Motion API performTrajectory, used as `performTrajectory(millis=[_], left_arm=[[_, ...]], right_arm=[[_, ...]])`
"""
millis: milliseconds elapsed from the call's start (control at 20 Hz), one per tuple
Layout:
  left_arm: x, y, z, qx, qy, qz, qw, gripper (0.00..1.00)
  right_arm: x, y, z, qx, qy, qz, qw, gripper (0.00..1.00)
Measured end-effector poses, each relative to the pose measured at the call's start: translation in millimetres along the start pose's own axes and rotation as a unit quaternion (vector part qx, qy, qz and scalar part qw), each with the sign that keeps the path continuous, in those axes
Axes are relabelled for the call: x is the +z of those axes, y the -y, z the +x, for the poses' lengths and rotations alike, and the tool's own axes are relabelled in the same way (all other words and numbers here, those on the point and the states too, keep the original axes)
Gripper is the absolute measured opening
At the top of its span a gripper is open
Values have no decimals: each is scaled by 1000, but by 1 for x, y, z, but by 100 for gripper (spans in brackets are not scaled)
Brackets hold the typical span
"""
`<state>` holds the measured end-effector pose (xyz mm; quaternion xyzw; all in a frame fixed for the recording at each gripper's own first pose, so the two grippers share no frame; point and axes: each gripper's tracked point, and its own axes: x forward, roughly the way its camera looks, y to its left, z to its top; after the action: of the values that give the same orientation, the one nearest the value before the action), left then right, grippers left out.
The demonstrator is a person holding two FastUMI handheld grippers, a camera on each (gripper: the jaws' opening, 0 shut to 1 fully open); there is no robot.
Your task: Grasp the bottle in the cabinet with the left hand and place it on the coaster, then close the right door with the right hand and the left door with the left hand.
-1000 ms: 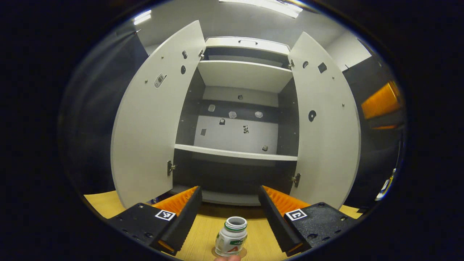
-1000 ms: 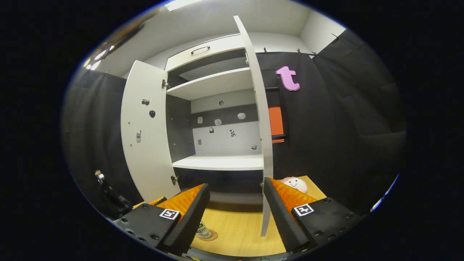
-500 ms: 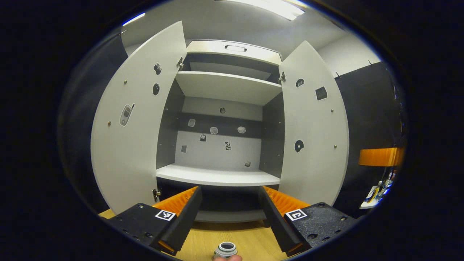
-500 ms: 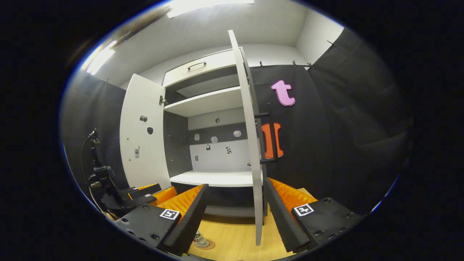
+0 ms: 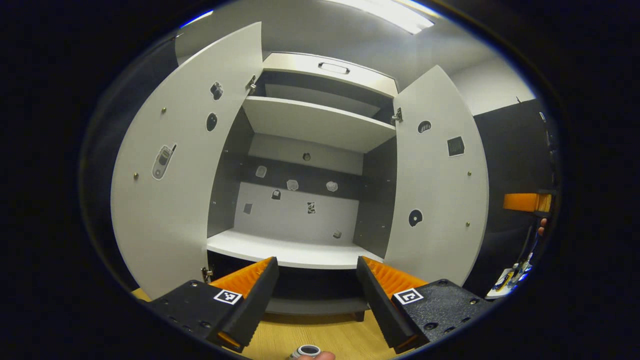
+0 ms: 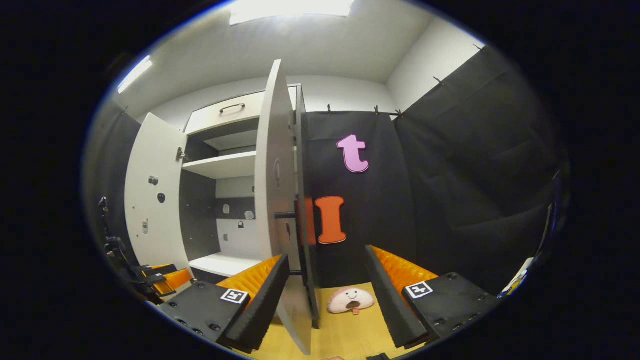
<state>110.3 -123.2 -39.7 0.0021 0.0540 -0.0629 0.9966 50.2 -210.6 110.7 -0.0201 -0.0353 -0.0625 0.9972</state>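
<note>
In the left gripper view the white cabinet (image 5: 295,250) stands with both doors swung out: left door (image 5: 165,170), right door (image 5: 435,190). Just the bottle's rim (image 5: 306,351) peeks up at the bottom edge, below and between my fingers. My left gripper (image 5: 316,295) is open and holds nothing. In the right gripper view the right door (image 6: 275,190) appears nearly edge-on, its lower part just right of my left finger. My right gripper (image 6: 325,295) is open, with nothing pressed between its pads. The left gripper (image 6: 160,280) shows at the far left.
A pink plush toy (image 6: 350,300) lies on the wooden table (image 6: 345,335) between the right gripper's fingers, farther off. The cabinet's shelves (image 5: 300,120) are bare. The right gripper's orange part (image 5: 525,201) shows at the far right of the left gripper view.
My left gripper has drawn back and tilted up, so the bottle sank to the bottom edge. My right gripper swung right, towards the right door's free edge; the plush toy is now between its fingers.
</note>
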Motion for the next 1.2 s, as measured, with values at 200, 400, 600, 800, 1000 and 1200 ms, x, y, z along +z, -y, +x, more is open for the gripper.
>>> performTrajectory(millis=[200, 400, 600, 800, 1000, 1200], left_arm=[[2, -18, 0, 19, 7, 7, 1000, 95], [7, -37, -5, 38, 19, 23, 999, 95], [3, -44, -7, 39, 19, 30, 999, 95], [-1, -43, -5, 26, 20, 21, 999, 95], [-4, -42, 4, 14, 19, 12, 1000, 95], [-3, -43, 9, -2, 20, 4, 1000, 95]], right_arm=[[10, 30, 37, -41, 13, -9, 999, 98], [0, 26, 59, -34, 2, 14, 999, 98], [0, 22, 63, -34, 4, -15, 999, 97], [1, 14, 64, -27, 3, -30, 999, 97], [1, 9, 62, -28, -4, -43, 999, 95], [1, -9, 57, -24, -3, -37, 999, 95]])
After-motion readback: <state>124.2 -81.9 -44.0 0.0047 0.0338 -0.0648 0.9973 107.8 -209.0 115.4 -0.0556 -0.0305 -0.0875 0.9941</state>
